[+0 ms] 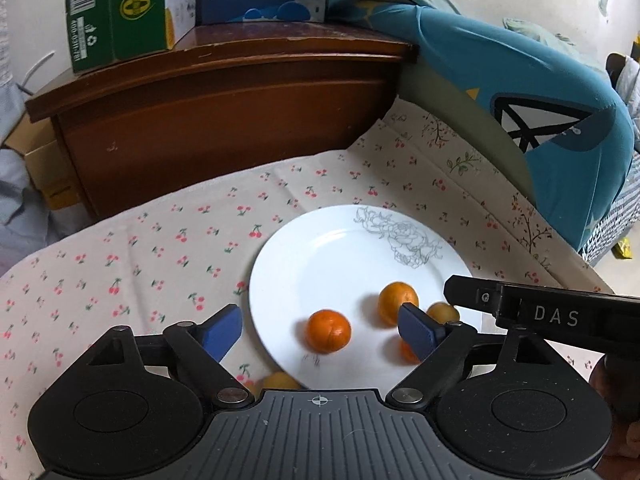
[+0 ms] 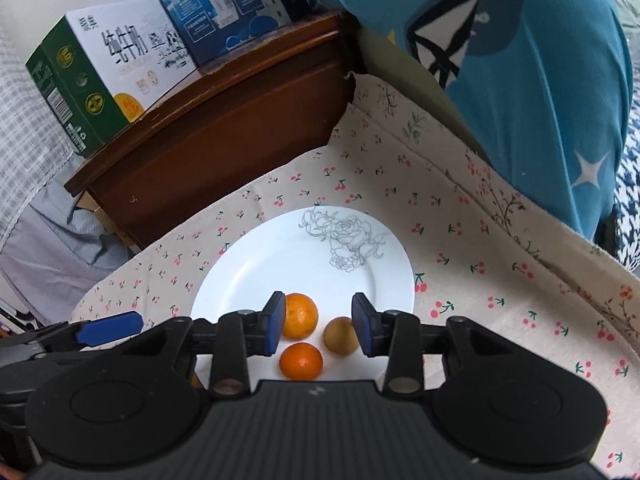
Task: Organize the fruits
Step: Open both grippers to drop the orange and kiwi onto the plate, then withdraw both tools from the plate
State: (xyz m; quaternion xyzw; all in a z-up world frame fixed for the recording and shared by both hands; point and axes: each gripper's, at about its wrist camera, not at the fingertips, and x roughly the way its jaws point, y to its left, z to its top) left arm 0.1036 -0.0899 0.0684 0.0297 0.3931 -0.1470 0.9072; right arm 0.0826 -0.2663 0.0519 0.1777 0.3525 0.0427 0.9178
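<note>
White round plate (image 1: 312, 240) with a grey rose drawing sits centre frame on the cherry-print cloth (image 1: 160, 248), carrying two orange tangerines (image 2: 300, 316) and a duller yellow-brown fruit (image 2: 341, 336) in its lower part. Left tool (image 1: 320, 330) stands wide, blue pads clear of the nearest tangerine; another yellowish fruit (image 1: 278, 380) lies off the plate's lower edge. Right tool (image 2: 318, 322) is partly open, nothing gripped.
</note>
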